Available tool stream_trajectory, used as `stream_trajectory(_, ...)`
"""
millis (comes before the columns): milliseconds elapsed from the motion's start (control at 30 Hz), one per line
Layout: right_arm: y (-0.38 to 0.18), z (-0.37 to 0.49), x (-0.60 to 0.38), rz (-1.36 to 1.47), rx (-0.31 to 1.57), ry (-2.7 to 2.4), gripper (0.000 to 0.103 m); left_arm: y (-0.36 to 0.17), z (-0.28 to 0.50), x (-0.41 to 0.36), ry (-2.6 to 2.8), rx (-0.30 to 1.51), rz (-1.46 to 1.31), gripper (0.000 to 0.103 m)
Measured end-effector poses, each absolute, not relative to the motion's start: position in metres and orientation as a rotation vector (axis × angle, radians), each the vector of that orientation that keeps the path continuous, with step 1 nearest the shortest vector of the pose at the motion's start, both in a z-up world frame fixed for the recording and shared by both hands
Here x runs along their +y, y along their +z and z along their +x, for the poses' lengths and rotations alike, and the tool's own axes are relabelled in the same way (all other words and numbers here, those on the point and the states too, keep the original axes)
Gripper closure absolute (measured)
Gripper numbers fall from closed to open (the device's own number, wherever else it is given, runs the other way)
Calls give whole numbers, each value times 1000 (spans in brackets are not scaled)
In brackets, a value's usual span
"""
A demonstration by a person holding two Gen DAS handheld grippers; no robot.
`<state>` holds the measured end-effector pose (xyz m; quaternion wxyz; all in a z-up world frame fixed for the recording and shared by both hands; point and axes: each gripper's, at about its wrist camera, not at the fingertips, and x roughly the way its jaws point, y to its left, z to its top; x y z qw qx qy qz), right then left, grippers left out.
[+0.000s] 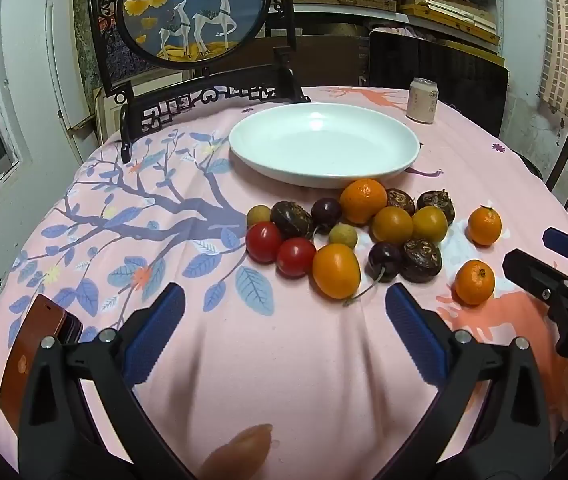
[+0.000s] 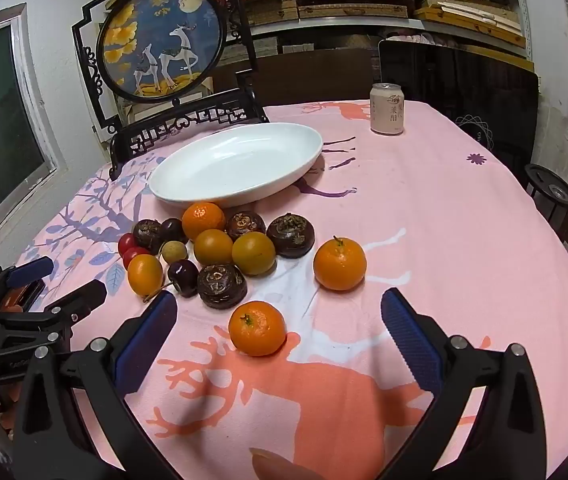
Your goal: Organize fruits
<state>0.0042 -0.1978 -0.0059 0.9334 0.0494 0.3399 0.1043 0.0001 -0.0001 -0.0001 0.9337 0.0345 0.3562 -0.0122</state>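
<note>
- Left gripper (image 1: 284, 320) tilted down over pink tablecloth (image 1: 284, 380), jaws wide apart, empty.
- Right gripper (image 2: 278, 324) likewise angled down, spread, nearest mandarin (image 2: 257, 328) untouched between its fingers.
- Fruits (image 1: 347, 236) heaped just near of empty white plate (image 1: 323, 144).

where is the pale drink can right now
The pale drink can stands upright at the far right of the pink tablecloth, beyond and right of the empty white oval plate in both views, apart from the fruit.

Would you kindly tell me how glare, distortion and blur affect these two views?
Left wrist view: soft glare on the white oval ceramic plate, fisheye bending of the pink printed tablecloth. Right wrist view: the same plate shows glare, dark vignetted corners, a blurred fingertip at the bottom edge.
</note>
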Motion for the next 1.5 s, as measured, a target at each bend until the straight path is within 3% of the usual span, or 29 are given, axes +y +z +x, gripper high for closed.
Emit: stream_trajectory(1500, -9, 5, -193, 99, 729, 244, 1, -9, 9, 1, 0, 784, 73, 2)
